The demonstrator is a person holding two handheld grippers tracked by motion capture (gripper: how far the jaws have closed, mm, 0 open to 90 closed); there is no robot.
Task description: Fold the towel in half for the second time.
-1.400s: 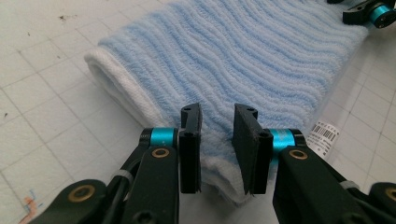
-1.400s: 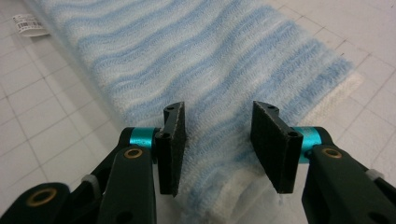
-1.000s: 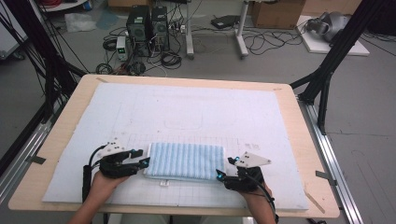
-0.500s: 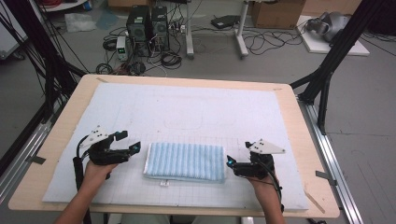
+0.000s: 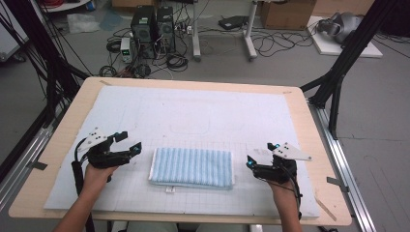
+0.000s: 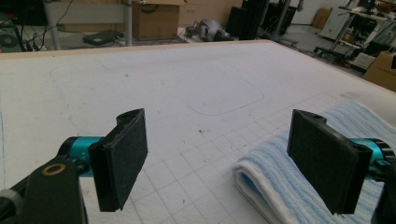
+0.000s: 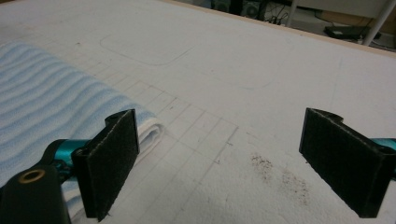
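Wooden table [image 5: 58, 145], broad and pale, with a white gridded mat [image 5: 193, 116] across almost all of its top, short of the edges by a thin margin of bare wood on every side. On the mat, toward the near edge and roughly midway between the left and right edges, a folded blue-and-white striped towel [image 5: 192, 167], flat, long side parallel to the near edge, with a small white tag at its near hem. In the left gripper view the towel's [image 6: 280, 186] folded end low at the right, layers stacked with a white inner edge; in the right gripper view the towel [image 7: 42, 107] at the left, its end rolled over on the mat. Left of the towel, just beside its left end and not touching, the left gripper [image 5: 131, 150], held in a hand near the table's near-left corner, jaws having just been opening, now spread wide with nothing between them. Right of the towel, near its right end and apart from it, the right gripper [image 5: 250, 162], held in the other hand toward the near-right corner, jaws likewise having just been opening, wide apart over bare mat. Faint brown specks [image 7: 280, 172] on the mat between the right jaws.
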